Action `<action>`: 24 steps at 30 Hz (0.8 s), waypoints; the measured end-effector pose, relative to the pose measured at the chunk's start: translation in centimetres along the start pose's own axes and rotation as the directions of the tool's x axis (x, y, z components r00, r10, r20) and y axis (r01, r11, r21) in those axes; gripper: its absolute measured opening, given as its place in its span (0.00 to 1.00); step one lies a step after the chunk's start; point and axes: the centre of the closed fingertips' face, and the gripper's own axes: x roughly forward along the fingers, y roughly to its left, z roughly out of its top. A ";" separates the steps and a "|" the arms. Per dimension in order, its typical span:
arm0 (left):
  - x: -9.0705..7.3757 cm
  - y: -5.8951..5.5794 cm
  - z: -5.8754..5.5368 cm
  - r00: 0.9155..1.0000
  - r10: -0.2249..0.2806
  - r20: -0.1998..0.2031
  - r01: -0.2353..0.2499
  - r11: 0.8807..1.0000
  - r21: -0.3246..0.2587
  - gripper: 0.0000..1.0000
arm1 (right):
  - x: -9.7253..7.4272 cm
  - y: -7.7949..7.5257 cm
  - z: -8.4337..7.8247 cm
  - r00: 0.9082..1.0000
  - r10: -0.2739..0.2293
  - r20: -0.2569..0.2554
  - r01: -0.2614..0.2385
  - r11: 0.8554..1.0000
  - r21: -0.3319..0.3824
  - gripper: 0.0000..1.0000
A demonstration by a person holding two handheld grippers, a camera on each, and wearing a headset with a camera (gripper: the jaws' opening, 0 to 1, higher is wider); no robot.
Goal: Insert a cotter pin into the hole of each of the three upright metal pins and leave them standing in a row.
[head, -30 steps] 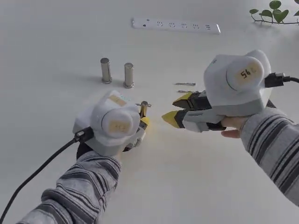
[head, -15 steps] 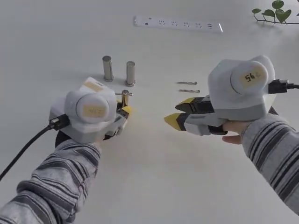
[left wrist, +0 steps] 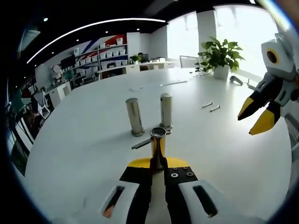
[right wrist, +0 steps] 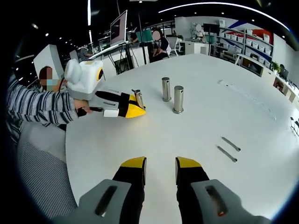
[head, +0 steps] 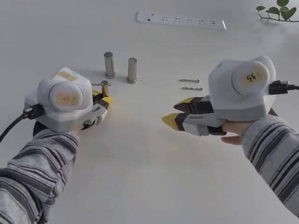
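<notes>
White tabletop (head: 140, 154) runs back to a long power strip (head: 180, 20) at the far edge, with no writing on it that can be read. At the left, the left gripper (head: 104, 97) is clamped on one upright metal pin (head: 105, 88). A cotter pin (head: 97, 84) sticks sideways through its top, clearest in the left gripper view. Just behind stand two bare pins, a left one (head: 109, 65) and a right one (head: 132, 70), near each other but apart. That makes three pins in all.

Further right, two loose cotter pins (head: 188, 80) lie side by side. Near them hangs the right gripper (head: 170, 113), its jaws a narrow gap apart and holding nothing. Its round label (head: 250, 77) bears digits too blurred to read. A plant (head: 275, 10) sits far right.
</notes>
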 end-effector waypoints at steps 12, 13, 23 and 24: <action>-0.4 -0.1 0.1 0.999 -0.013 0.030 0.013 1.000 -0.006 0.05 | 0.3 0.9 -0.2 1.000 0.013 -0.013 -0.014 1.000 -0.020 0.21; -0.3 -0.1 0.1 0.999 -0.012 0.031 0.012 1.000 -0.006 0.05 | 0.3 0.9 -0.1 1.000 0.014 -0.008 -0.014 1.000 -0.020 0.21; 0.0 0.0 0.1 1.000 -0.002 0.025 0.003 1.000 -0.015 0.06 | 0.4 1.0 0.0 1.000 0.009 -0.010 -0.009 0.999 -0.045 0.25; 0.0 0.0 0.1 1.000 -0.002 0.025 0.003 1.000 -0.014 0.06 | 0.4 1.0 0.0 1.000 0.008 -0.009 -0.009 0.999 -0.045 0.26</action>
